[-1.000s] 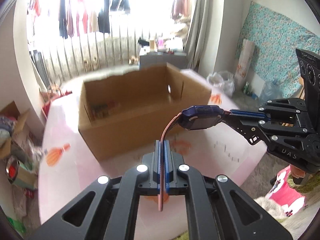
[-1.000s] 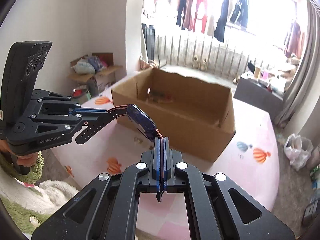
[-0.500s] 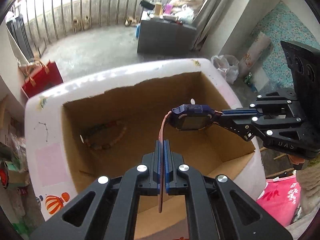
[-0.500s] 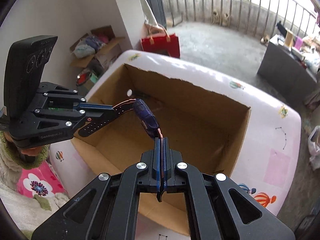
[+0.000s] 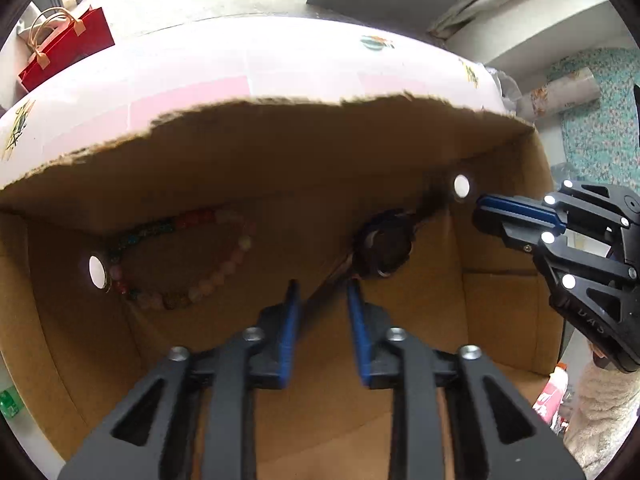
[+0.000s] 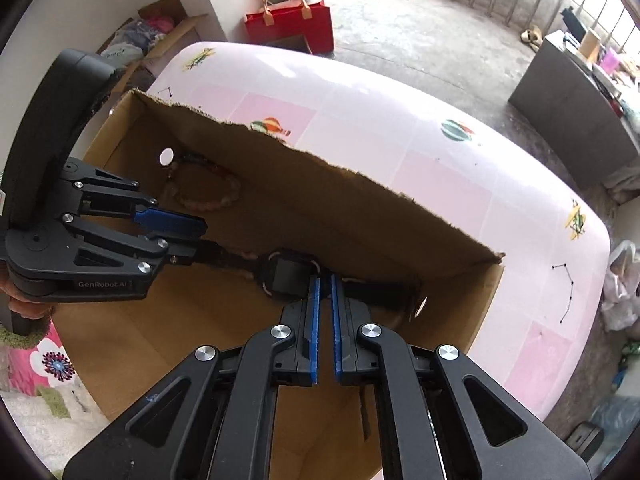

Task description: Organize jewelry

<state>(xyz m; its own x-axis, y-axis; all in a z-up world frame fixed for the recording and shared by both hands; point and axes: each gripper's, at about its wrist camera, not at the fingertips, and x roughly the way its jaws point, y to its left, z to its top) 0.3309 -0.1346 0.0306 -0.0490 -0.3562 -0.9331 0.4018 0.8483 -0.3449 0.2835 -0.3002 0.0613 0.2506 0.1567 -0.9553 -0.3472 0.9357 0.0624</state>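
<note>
A dark blue watch (image 5: pixel 384 246) with a pinkish strap lies blurred on the floor of the brown cardboard box (image 5: pixel 320 104), near its right wall. My left gripper (image 5: pixel 323 294) hangs just above it, its jaws opening; the strap runs loosely under the gap, not pinched. In the right wrist view the watch (image 6: pixel 288 274) sits at the tips of my right gripper (image 6: pixel 325 280), whose jaws are opening by a narrow gap with nothing pressed between the pads. The left gripper (image 6: pixel 202 238) reaches in from the left. A bead bracelet (image 5: pixel 240 244) (image 6: pixel 216 200) lies by the box's (image 6: pixel 360 184) far left corner.
The box stands on a table with a pink balloon-print cloth (image 6: pixel 400 140) (image 5: pixel 280 60). On the floor beyond are a red bag (image 6: pixel 292 24) (image 5: pixel 68 40), a grey cabinet (image 6: pixel 568 92) and a carton of clothes (image 6: pixel 148 28). A hand (image 6: pixel 20 304) holds the left gripper.
Both grippers moved forward over the box and tipped down into it. Both let go of the watch strap, and the watch now rests on the box floor.
</note>
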